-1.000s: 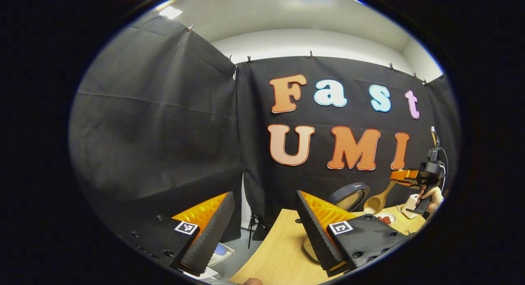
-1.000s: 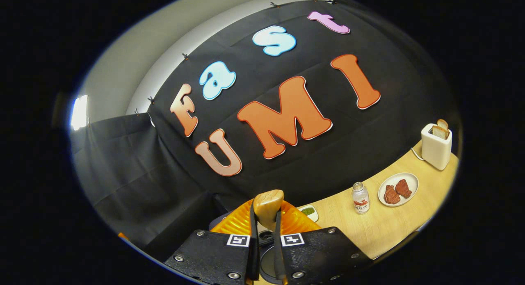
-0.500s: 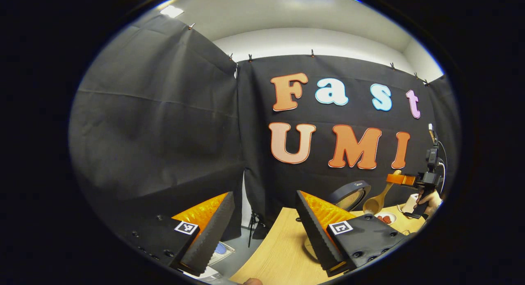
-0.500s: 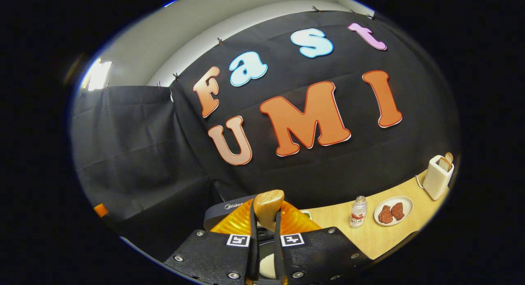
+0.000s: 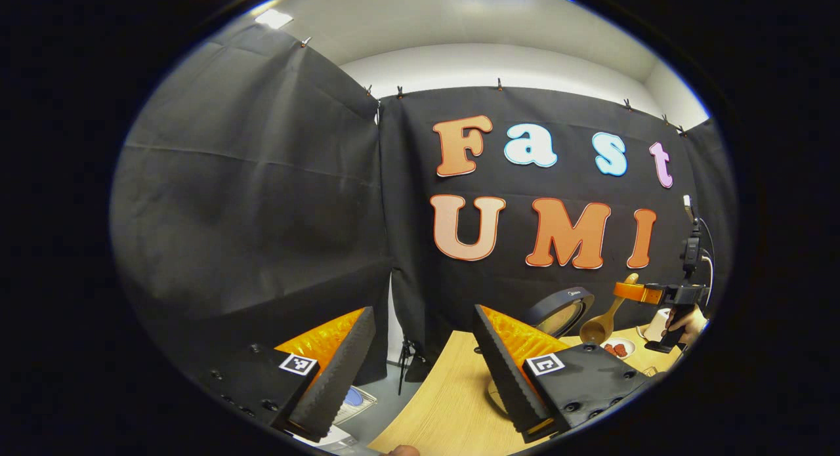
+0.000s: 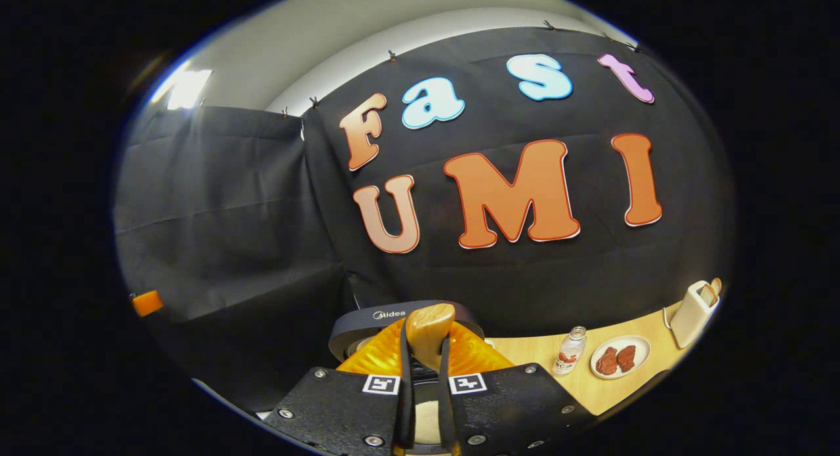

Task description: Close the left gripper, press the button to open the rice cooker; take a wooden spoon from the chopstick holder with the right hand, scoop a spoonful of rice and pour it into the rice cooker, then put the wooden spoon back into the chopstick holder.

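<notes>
The right gripper [image 6: 425, 403] is clamped on the handle of the wooden spoon [image 6: 430, 331], whose rounded, smooth end pokes up between its two fingers. Seen from the left gripper view, the same spoon [image 5: 600, 321] hangs bowl down and tilted over the far right of the table [image 5: 446, 403], held by a hand [image 5: 686, 321], just in front of the rice cooker [image 5: 561, 308] with its round dark lid raised. The left gripper [image 5: 420, 371] hangs spread wide and holds nothing, its ribbed fingers over the near edge of the pale wooden table. The right gripper view adds the far right end: a small bottle [image 6: 567, 351], a white plate [image 6: 620, 357] with reddish pieces, and a cream toaster [image 6: 695, 305].
</notes>
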`<action>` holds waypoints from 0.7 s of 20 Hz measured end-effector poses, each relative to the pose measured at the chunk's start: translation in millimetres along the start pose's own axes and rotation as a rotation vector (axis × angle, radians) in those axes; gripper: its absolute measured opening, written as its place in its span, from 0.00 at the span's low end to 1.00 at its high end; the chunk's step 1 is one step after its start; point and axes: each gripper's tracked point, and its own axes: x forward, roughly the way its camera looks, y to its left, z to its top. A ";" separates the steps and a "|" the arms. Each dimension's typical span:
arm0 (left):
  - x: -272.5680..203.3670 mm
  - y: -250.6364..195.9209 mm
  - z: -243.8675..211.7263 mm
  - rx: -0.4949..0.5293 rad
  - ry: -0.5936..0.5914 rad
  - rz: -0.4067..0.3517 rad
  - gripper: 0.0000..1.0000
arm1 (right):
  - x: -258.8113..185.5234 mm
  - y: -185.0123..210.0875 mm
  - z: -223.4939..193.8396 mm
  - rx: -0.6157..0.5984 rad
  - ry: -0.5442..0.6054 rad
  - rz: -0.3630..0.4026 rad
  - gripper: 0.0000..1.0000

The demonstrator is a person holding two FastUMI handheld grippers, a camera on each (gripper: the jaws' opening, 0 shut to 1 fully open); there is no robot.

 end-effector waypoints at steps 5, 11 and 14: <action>-0.4 -6.0 3.3 -0.037 -0.007 -0.009 1.00 | -8.3 -4.2 -8.7 -0.028 0.019 0.001 0.13; -2.7 -12.2 9.3 -0.073 -0.030 -0.030 0.98 | -30.9 -36.0 7.9 0.028 0.000 -0.032 0.13; 4.5 -19.1 10.4 -0.062 -0.018 0.001 0.96 | -53.0 -60.4 16.8 0.064 -0.017 -0.060 0.13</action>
